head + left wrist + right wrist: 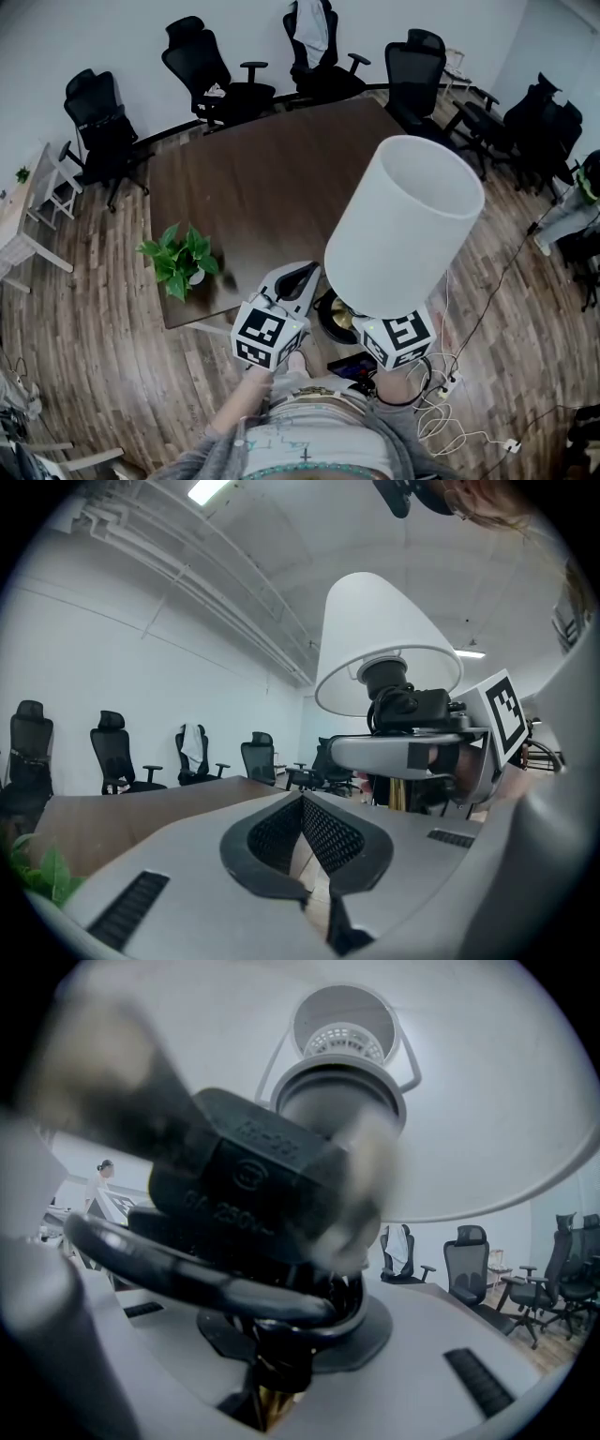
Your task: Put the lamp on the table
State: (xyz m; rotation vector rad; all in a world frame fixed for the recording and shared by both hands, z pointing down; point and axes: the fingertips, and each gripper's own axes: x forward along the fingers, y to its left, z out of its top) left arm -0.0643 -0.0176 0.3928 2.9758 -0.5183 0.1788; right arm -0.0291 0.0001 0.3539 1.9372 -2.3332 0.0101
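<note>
The lamp (pixel 403 225) has a wide white shade and a brass stem, and its brass base (pixel 337 319) shows under the shade. My right gripper (pixel 392 336) is shut on the stem just below the black socket (pixel 272 1194), with the black cord coiled round it. The lamp hangs upright in the air in front of the person, by the near edge of the dark brown table (pixel 262 178). My left gripper (pixel 305 277) is level beside the lamp on its left, jaws shut and empty. In the left gripper view the shade (pixel 375 630) and right gripper (pixel 403 752) appear to the right.
A potted green plant (pixel 178 262) stands on the table's near left corner. Several black office chairs (pixel 216 75) ring the far side and the right. White cables and a power strip (pixel 450 384) lie on the wooden floor to the right. A light desk (pixel 19 216) stands at the left.
</note>
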